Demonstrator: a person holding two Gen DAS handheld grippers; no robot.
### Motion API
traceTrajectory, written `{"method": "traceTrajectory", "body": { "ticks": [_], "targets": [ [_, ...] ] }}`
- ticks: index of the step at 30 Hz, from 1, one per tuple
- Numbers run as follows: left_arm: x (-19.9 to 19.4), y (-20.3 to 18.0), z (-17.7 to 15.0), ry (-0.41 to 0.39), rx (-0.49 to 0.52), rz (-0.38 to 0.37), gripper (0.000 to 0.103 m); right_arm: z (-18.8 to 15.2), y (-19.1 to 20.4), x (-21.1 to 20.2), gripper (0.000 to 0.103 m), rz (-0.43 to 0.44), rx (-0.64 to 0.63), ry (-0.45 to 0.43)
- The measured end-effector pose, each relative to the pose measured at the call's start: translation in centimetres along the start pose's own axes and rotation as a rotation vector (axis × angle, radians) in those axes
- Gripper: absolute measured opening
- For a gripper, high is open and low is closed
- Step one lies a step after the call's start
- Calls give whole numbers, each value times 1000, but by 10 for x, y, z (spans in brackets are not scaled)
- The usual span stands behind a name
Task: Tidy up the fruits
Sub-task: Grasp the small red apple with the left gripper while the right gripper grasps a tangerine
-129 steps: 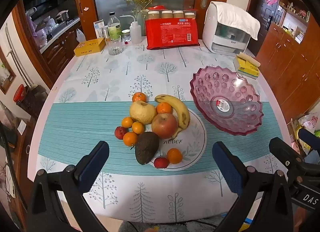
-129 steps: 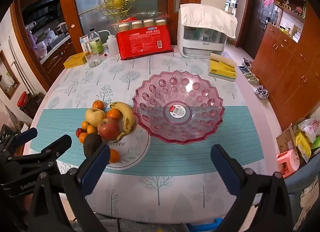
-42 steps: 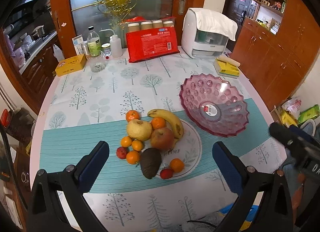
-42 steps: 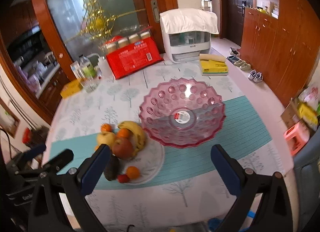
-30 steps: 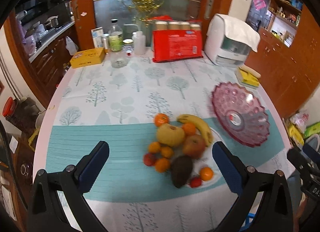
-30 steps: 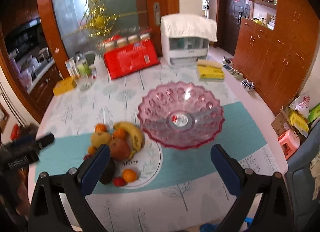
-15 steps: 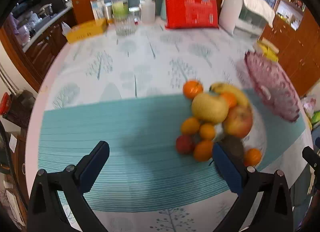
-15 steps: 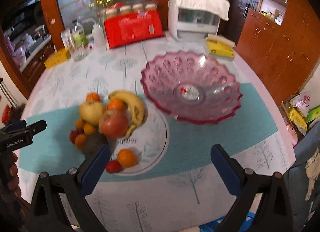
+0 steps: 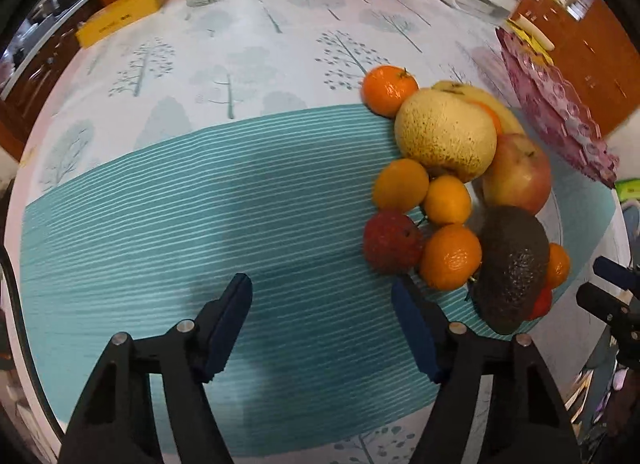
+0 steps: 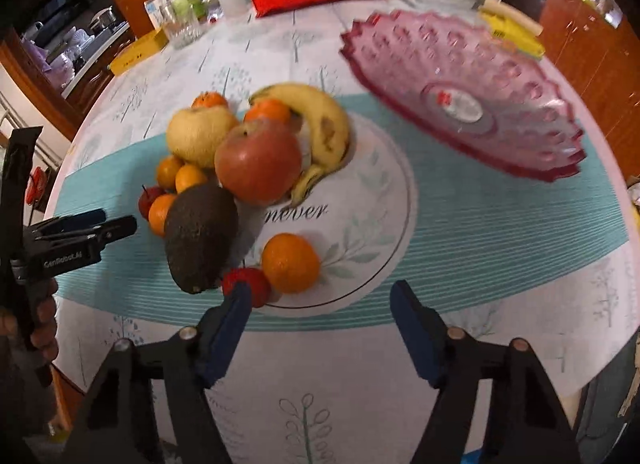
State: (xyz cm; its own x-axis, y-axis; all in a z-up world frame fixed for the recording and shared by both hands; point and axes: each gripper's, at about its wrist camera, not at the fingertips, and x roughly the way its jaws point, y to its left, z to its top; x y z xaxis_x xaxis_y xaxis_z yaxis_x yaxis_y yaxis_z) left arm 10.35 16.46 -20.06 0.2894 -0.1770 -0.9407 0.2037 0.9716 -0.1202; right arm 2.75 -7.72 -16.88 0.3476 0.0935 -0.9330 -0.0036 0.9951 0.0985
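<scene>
**Q:** While both tools hung over the table, how did the fingers stand?

**A:** The left gripper [image 9: 322, 316] had just been narrowing, its blue pads apart over bare teal cloth [image 9: 200, 204], nothing between them. The right gripper [image 10: 320, 322] had likewise just been narrowing, empty; its left pad sat just in front of a small red fruit [image 10: 248, 284], with an orange [image 10: 290, 262] just beyond the gap.

**Q:** And farther out?

**A:** Beyond the left gripper's right pad lay the piled fruit, nearest a mandarin [image 9: 450, 256] and an avocado [image 9: 512, 268]. The pink bowl [image 10: 520, 136], empty, stood well beyond the right fingers, to their right.

**Q:** Hazard?

**A:** Probably rolling: the fruits touched one another, so a pad nudging one could scatter the heap; half-narrowed jaws might also miss the apple [image 10: 258, 162].
</scene>
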Motion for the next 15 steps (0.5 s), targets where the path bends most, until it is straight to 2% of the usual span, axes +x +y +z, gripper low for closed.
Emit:
{"method": "traceTrajectory", "body": {
  "ticks": [7,11,13,15],
  "targets": [
    [8,-11,7,3,125,-25,68,9,2,21,71,48,19,48],
    [11,-15,15,7,217,-28,59,16,5,34,71,85,42,83],
    [13,-17,18,13,241,-39,59,18,6,36,71,101,47,87],
    [16,-18,22,14,260,-51,59,21,6,37,65,109,52,85]
  ]
}}
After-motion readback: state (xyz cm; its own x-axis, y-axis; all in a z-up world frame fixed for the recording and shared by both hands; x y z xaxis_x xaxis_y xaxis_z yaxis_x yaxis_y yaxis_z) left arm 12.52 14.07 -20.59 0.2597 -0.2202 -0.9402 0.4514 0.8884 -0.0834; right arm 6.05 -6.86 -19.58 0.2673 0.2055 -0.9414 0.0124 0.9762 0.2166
